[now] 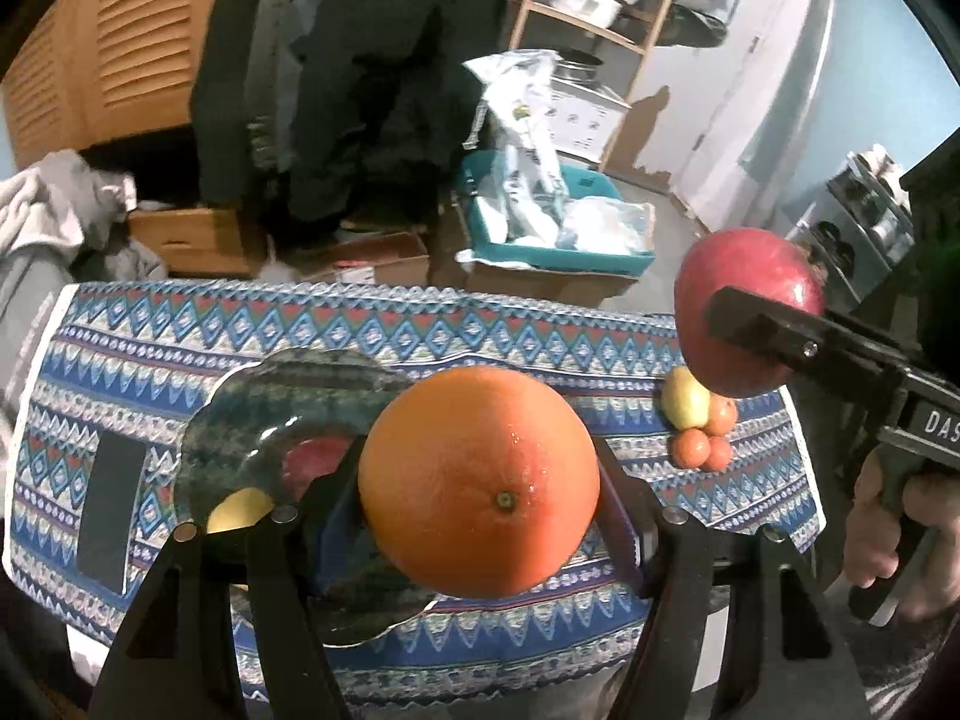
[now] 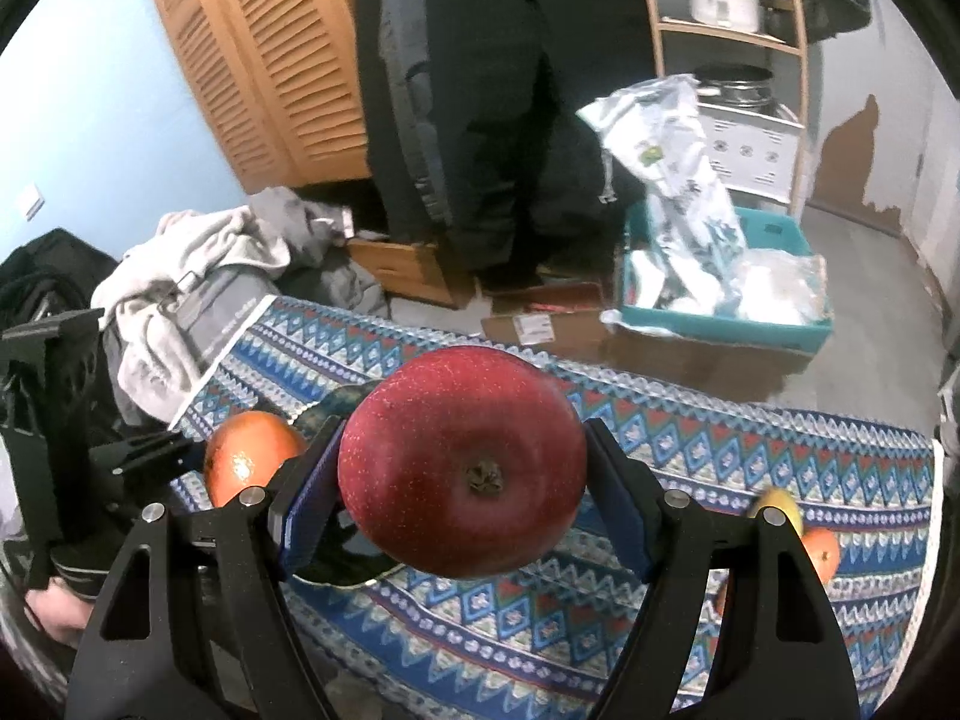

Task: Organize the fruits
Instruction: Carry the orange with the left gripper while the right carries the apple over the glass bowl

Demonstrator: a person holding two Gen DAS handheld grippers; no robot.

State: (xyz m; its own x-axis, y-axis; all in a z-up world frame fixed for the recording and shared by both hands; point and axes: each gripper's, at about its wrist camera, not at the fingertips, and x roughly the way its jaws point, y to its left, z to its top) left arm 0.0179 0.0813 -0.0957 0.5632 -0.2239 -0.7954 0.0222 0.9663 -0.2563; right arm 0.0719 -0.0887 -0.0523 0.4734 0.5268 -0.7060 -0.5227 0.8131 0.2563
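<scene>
Left tool [image 1: 480,486] — we've got the orange [image 1: 479,480] clamped, up over the glass plate [image 1: 252,414]. Our right tool [image 2: 465,468] grips the red apple [image 2: 462,459] above the patterned counter [image 2: 720,450], small fruits [image 1: 699,426] waiting beyond.

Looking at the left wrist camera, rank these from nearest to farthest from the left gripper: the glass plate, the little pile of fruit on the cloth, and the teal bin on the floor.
From the left gripper, which holds the orange:
1. Glass plate, just below and to its left on the patterned cloth.
2. Little pile of fruit, off to the right on the cloth.
3. Teal bin, beyond the table's far edge, on the floor.
</scene>
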